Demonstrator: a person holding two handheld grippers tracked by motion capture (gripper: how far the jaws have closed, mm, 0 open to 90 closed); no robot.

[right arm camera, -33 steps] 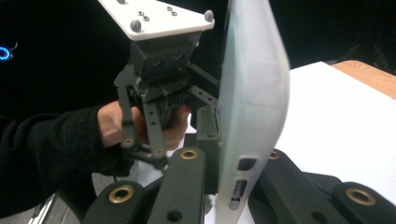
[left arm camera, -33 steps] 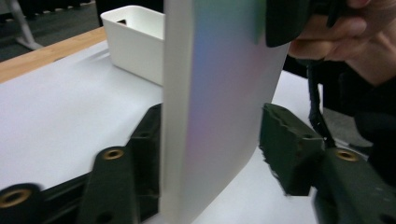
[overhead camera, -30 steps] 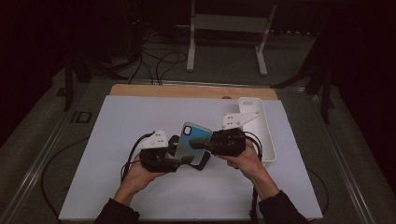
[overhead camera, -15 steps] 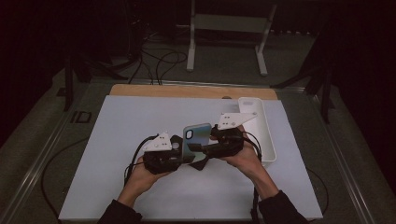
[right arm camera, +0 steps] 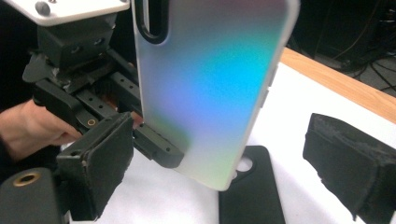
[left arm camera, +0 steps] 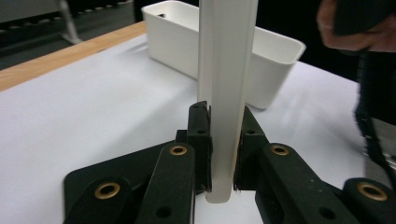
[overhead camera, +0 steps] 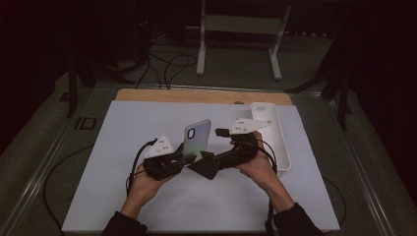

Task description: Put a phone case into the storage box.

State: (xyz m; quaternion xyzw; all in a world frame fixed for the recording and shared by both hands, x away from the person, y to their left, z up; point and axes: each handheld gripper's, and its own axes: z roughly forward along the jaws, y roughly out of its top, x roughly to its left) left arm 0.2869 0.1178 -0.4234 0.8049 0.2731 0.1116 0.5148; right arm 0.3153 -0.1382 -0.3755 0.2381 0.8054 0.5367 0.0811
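Clamped on the lower edge of an iridescent phone case (overhead camera: 197,140), the left gripper (overhead camera: 183,160) holds it upright, its pads pressing both faces. That hand lies low over the white mat (overhead camera: 123,147), gripper nearly level. Smooth, translucent plastic shimmering blue to violet, the case has rounded corners and a dark camera cutout at the top. Facing it, the right gripper (overhead camera: 209,164) has just spread its foam-padded jaws wide, either side of the case without touching. Beneath lies what looks like a flat black phone case (right arm camera: 252,191). Beyond the right gripper stands a white rectangular bin (overhead camera: 275,142).
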